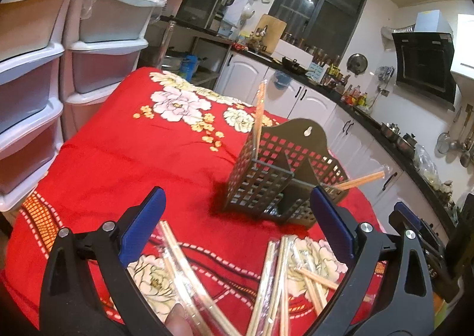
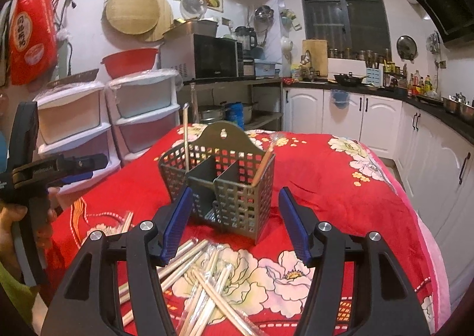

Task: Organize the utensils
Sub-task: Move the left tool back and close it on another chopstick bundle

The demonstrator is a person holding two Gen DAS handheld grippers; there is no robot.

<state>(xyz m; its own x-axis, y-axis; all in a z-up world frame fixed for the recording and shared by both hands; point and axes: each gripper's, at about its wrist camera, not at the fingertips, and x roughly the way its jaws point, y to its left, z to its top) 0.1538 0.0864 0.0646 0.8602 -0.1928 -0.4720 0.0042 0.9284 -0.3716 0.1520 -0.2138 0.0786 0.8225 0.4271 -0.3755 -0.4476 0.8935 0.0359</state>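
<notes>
The dark grey perforated metal utensil caddy (image 2: pixel 220 178), with its arched back plate and inner dividers, is standing upright on the table, which is wearing a red cloth with white flowers (image 2: pixel 340 187), presumably so that its compartments are facing up and ready to take things from above. One cellophane-wrapped pair of pale wooden chopsticks (image 2: pixel 185 140) is already standing in the caddy's left compartment and another pair (image 2: pixel 264 164) is leaning out of its right one. The rest, a loose heap of wrapped wooden chopsticks (image 2: pixel 204 273), are lying criss-crossed just in front of the caddy. The left hand-held gripper (image 1: pixel 237 235) is hovering over that heap with jaws spread wide and nothing between them; the right hand-held gripper (image 2: pixel 234 226) is likewise released and empty, pointing at the caddy.
</notes>
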